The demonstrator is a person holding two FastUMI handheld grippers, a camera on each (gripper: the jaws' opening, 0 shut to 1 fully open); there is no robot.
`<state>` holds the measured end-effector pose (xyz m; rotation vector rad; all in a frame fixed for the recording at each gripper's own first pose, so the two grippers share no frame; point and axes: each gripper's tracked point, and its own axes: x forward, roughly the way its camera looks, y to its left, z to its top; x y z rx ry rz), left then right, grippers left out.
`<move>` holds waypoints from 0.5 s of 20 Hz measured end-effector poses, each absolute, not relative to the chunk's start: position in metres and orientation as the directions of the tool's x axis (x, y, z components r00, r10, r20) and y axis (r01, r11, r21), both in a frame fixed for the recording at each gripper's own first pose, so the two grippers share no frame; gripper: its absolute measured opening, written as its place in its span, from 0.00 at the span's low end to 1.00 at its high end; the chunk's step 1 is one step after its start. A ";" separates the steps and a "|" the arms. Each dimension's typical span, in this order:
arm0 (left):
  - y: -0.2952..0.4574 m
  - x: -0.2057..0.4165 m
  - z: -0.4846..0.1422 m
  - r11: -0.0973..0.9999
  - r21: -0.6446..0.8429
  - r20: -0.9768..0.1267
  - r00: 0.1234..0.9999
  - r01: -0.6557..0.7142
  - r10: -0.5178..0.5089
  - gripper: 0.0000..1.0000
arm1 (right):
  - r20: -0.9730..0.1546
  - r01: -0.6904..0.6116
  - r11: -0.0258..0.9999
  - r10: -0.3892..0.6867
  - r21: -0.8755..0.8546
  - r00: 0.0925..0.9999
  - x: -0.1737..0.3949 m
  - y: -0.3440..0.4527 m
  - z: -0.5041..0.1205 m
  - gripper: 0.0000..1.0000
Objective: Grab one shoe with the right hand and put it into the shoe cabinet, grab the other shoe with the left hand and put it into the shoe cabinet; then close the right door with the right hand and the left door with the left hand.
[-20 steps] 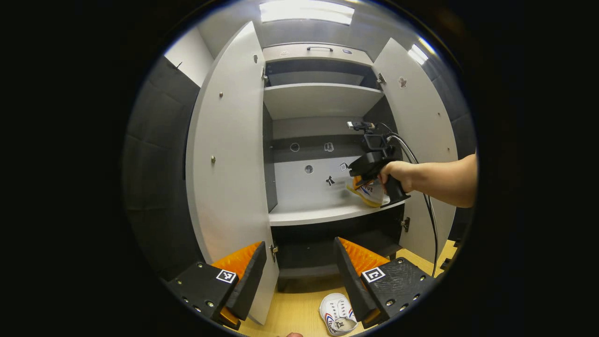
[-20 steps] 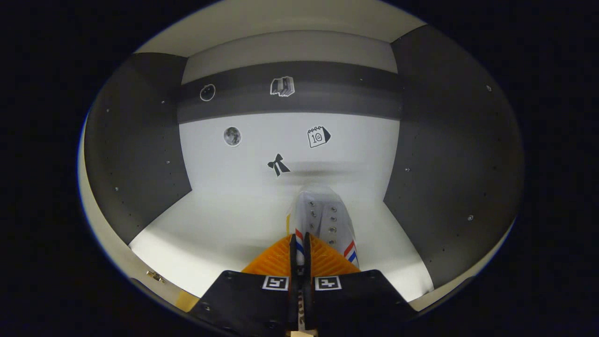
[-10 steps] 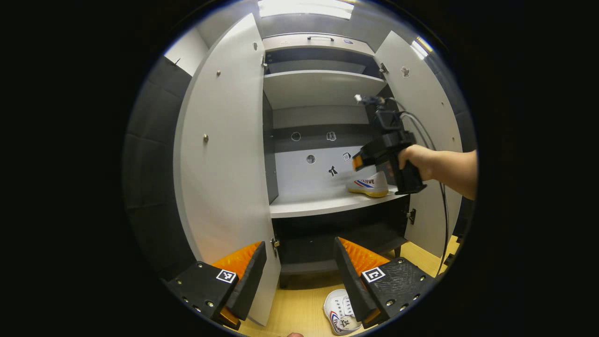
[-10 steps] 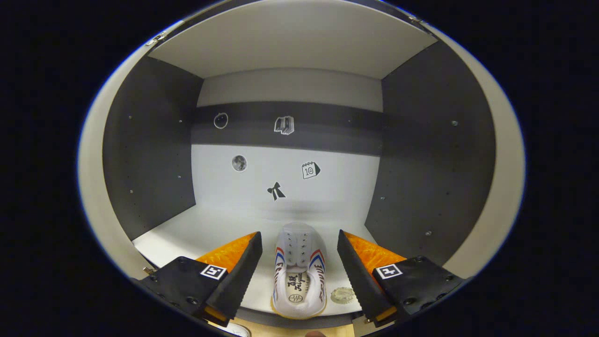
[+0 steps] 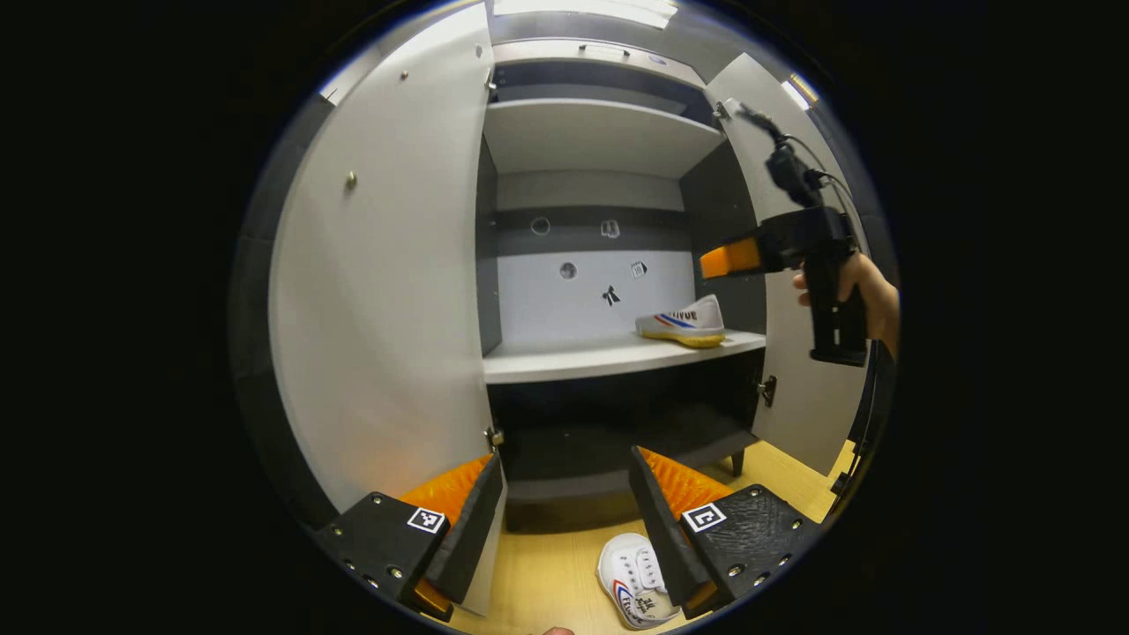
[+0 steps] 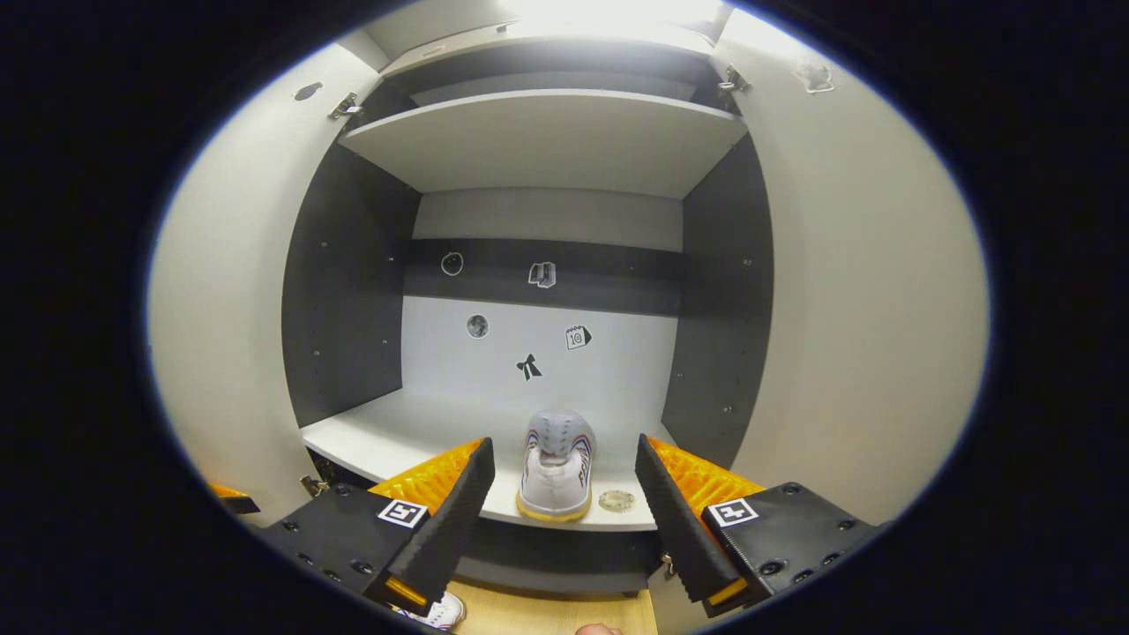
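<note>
Right gripper (image 6: 560, 494): fingers spread wide, holding nothing; in the left gripper view it appears at 2 o'clock (image 5: 728, 258), gripped by a hand (image 5: 869, 287), level with the open right door.
Shoe on the shelf (image 6: 556, 465): lies between the right gripper's spread fingers in the right gripper view, farther off and apart from both, heel toward the camera, toe toward the cabinet back; in the left gripper view (image 5: 684, 322) it sits at the right end of the middle shelf, below and to the 8 o'clock side of the right gripper.
Left gripper (image 5: 564, 520): fingers parted, nothing between them, pointed at the cabinet's lower part.
Shoe on the floor (image 5: 631, 582): white, on the wooden floor (image 5: 547, 573) at 5 o'clock of the left gripper view, partly hidden behind that gripper's right-side finger (image 5: 657, 520); contact cannot be judged.
Shoe cabinet (image 5: 609, 357): light shelves, dark side walls.
Left door (image 5: 388, 291): swung open, at 9 o'clock in the left gripper view.
Right door (image 6: 864, 291): swung open, at 3 o'clock in the right gripper view.
Stickers (image 6: 529, 366): small figures on the back panel, above the shelved shoe.
</note>
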<state>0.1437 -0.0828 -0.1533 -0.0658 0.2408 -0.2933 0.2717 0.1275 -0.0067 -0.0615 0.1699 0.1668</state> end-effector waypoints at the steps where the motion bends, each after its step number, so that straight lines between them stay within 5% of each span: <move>1: -0.087 0.143 -0.160 0.951 -0.109 -0.238 0.921 0.289 -0.307 0.78 | -0.174 -0.170 0.984 0.160 -0.045 0.972 0.263 0.125 -0.009 1.00; 10: -0.125 0.140 -0.249 0.919 -0.110 -0.393 0.833 0.379 -0.390 0.79 | -0.170 -0.189 0.980 0.177 -0.056 0.969 0.187 0.112 -0.039 0.97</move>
